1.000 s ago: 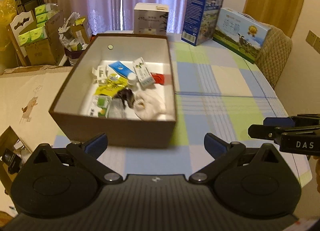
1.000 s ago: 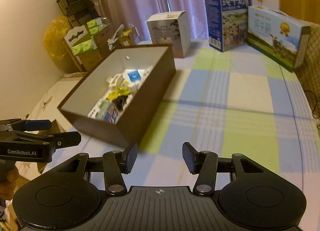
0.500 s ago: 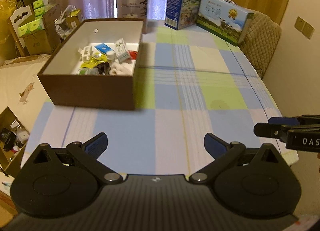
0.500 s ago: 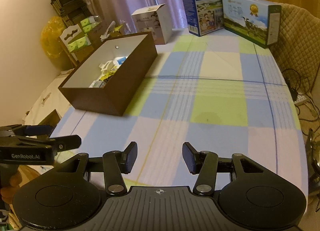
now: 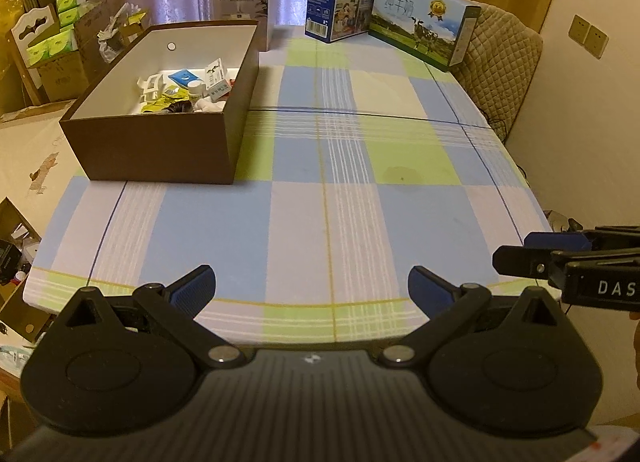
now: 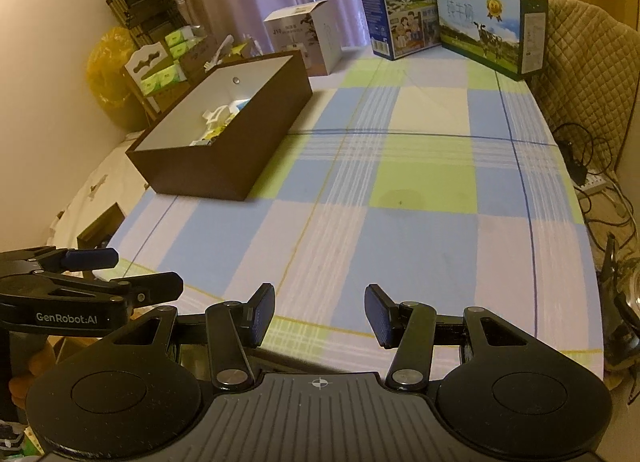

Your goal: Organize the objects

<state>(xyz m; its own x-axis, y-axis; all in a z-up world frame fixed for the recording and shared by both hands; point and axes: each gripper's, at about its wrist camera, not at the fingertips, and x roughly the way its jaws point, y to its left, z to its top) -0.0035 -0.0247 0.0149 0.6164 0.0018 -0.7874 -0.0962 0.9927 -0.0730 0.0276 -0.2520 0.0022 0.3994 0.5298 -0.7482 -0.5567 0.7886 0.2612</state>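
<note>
With small packets and bottles [image 5: 188,90] gathered in the brown box [image 5: 160,154] at the desk's [image 5: 360,190] far-left, both grippers, left [image 5: 311,289] and right [image 6: 319,314], hover empty, jaws apart, near edge.

Two matte black handheld claws: the left claw [image 5: 310,288], lettered "GenRobot:AI", and the right claw [image 6: 319,314], marked "DAS", have blue ribbed pads [image 5: 192,289], silver pivot screws and round housings.

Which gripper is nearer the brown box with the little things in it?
Left, probably. The left gripper sits on the side of the brown cardboard box; the right gripper is further across the checked tablecloth. Both are open, empty.
</note>
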